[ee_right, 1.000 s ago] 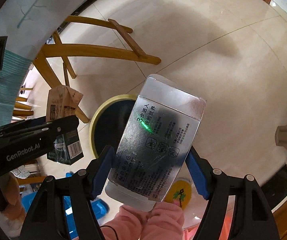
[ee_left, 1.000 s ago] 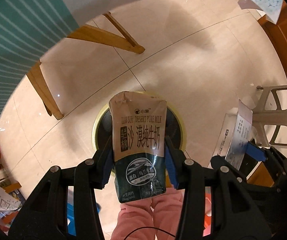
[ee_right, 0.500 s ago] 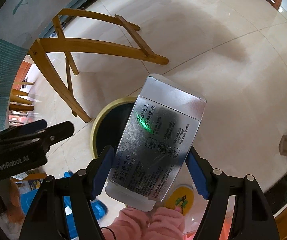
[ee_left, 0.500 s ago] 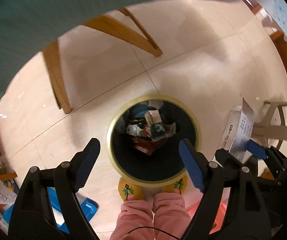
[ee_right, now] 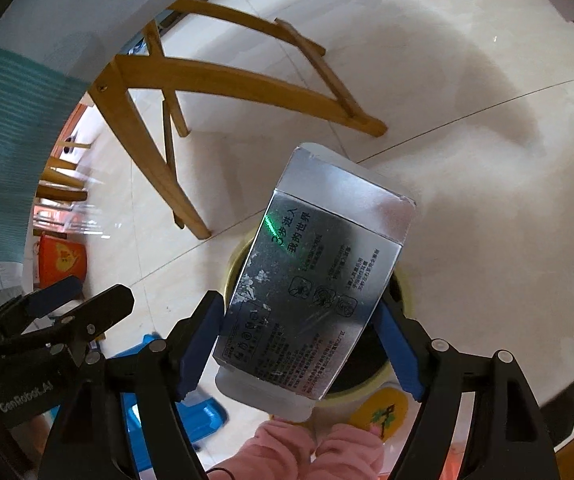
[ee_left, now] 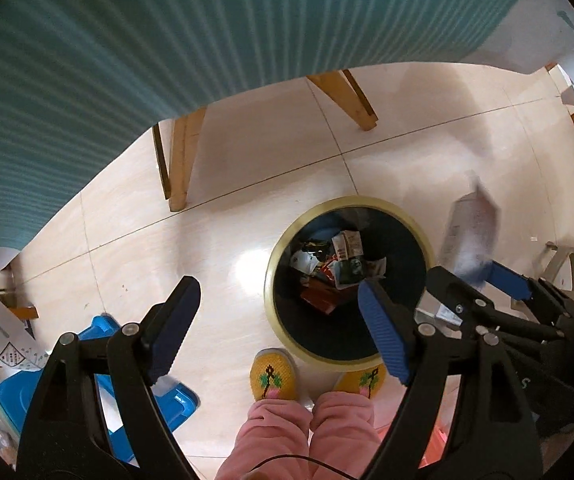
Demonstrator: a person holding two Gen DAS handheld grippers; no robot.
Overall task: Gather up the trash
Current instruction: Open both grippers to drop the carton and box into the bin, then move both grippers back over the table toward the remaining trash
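Floor of pale glossy tile, crossed by thin grout lines. Round trash bin with yellow rim and black inside, standing on it just ahead of two yellow knitted slippers and pink trouser legs. Wooden chair legs behind the bin; teal ribbed cloth overhanging the upper part of the left wrist view and hiding whatever lies under it. Blue plastic item low at left, partly covered by gripper arms, kind not made out. Orange box at far left in the right wrist view, blurred.

Left hand-held gripper: jaws spread wide, nothing between the blue pads, right pad overlapping the bin's rim in the picture. Bin contents visible only here: mixed wrappers and small cartons, red packet beneath; print too small to read.

Right hand-held gripper: jaws opening, silver box with dark and green printing tilted between them, directly in front of the bin and covering most of its mouth. Contact of pads with box sides not certain; left pad close against the box edge, right pad partly behind it. Lower end of box rounded and pale, cut across by the trouser legs.

Same box in the left wrist view reduced to a grey motion smear right of the bin, above the right gripper's blue pad. Grey plastic stool frame at the right margin, cut off.
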